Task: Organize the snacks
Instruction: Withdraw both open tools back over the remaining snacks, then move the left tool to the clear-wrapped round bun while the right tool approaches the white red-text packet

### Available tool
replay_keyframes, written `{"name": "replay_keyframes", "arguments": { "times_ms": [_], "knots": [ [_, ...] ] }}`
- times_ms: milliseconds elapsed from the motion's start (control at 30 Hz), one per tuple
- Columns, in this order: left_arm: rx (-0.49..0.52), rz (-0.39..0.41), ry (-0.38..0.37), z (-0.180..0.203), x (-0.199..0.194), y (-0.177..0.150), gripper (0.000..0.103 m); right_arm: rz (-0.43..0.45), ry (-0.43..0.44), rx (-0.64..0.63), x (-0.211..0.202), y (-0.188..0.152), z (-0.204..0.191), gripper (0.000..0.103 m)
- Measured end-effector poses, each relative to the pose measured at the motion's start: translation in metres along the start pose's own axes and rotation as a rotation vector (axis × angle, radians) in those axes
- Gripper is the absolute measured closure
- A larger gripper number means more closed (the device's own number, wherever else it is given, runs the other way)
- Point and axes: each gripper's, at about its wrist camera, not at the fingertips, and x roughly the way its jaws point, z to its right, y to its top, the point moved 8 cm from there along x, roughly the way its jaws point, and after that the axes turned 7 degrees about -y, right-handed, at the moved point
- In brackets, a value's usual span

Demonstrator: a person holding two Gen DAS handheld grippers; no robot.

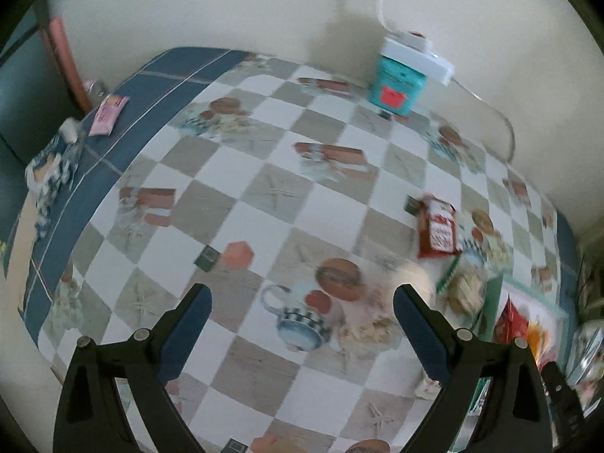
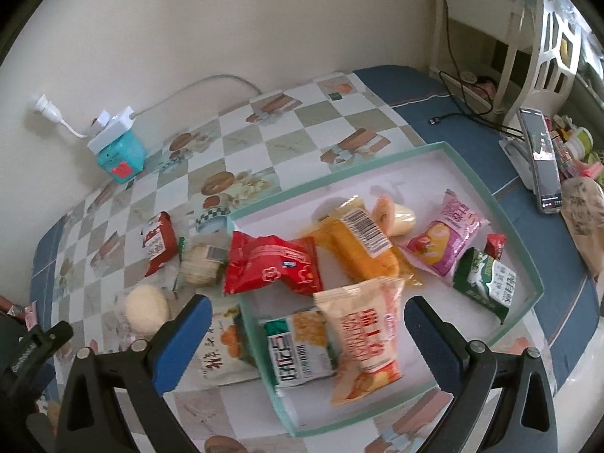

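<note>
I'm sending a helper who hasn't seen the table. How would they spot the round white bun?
Find the teal-rimmed tray. Just off its left edge, snacks lie on the checked cloth. Nearest the table's front is the bun: pale, round, clear-wrapped, unlike the red packet and barcoded crackers behind it.

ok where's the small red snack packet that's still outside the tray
In the right wrist view the small red snack packet lies on the checked tablecloth, left of the teal-rimmed tray, beside the round crackers pack.

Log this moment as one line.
left gripper: open, empty, over table | right gripper: open, empty, above tray | red packet, round bun: outside tray
</note>
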Motion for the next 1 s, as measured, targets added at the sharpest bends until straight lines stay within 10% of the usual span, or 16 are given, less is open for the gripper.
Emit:
{"name": "replay_keyframes", "arguments": {
  "times_ms": [1000],
  "knots": [
    [-0.188,-0.112,-0.078,-0.044,0.051,0.015,0.006,-0.084,0.023,-0.194,0.031,-0.013,-0.117,0.000]
  ]
}}
